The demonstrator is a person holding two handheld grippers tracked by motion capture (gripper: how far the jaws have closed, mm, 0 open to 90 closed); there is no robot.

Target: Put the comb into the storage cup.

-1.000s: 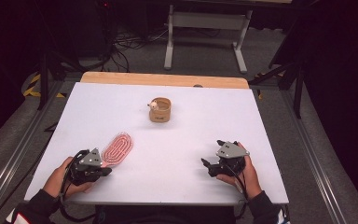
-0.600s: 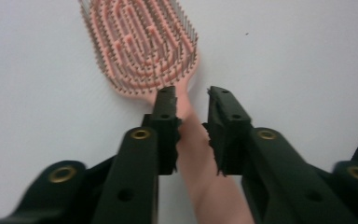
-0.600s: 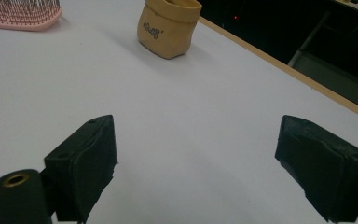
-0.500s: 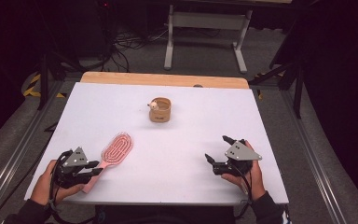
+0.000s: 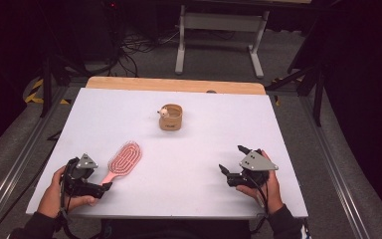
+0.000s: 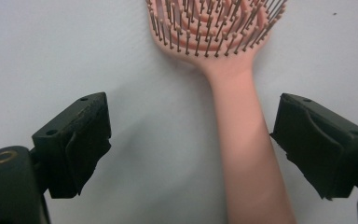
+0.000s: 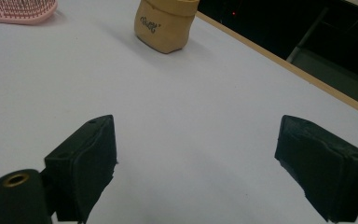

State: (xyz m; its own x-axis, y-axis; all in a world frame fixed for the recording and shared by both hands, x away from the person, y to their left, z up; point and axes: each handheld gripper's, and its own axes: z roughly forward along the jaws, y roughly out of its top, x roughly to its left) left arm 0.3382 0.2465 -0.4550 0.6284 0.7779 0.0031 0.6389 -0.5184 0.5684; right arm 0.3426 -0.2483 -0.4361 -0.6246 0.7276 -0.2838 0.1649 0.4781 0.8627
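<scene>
One pink hairbrush (image 5: 121, 163) is lying on the white table (image 5: 194, 149) at about eight o'clock from its centre. One small tan pouch (image 5: 171, 117) is sitting at about twelve o'clock, with one small pale object (image 5: 163, 112), too small to identify, resting at its rim. Two hand-held grippers are showing, one left gripper (image 5: 102, 187) at seven o'clock and one right gripper (image 5: 232, 166) at four o'clock.
</scene>
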